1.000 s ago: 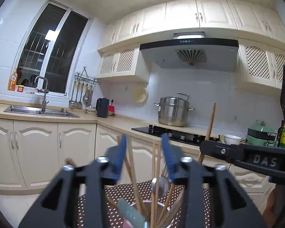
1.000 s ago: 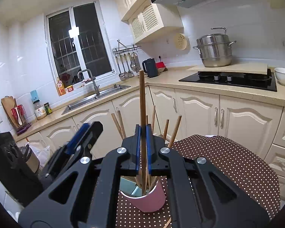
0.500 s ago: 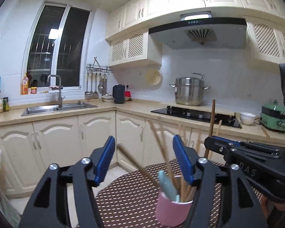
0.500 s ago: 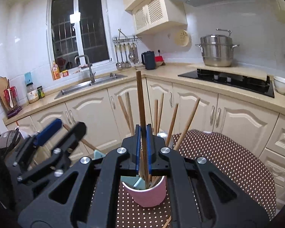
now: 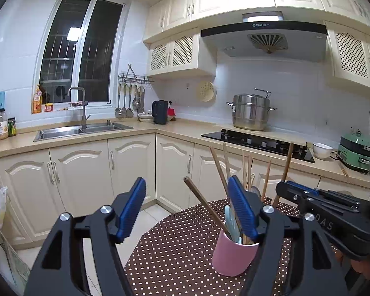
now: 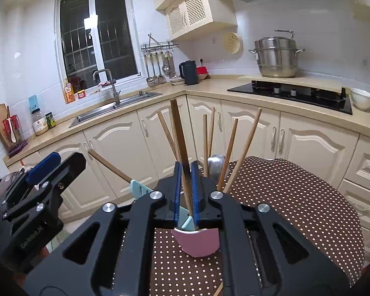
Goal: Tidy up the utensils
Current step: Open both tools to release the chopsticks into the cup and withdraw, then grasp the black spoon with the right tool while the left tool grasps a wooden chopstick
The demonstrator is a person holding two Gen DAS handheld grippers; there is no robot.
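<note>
Several chopsticks already stand in our pink cup (image 6: 197, 243); right gripper (image 6: 185, 192) pinches one chopstick (image 6: 181, 143) at twelve o'clock (unreleased), left gripper (image 5: 187, 209) gapes wide.

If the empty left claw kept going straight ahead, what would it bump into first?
Probably the slanting wooden chopstick leaning out of the pink cup, which crosses the open left claw; depth is unclear, so it might pass beside it.

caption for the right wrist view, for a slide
Right gripper clamps a dark chopstick above the pink cup of utensils.
</note>
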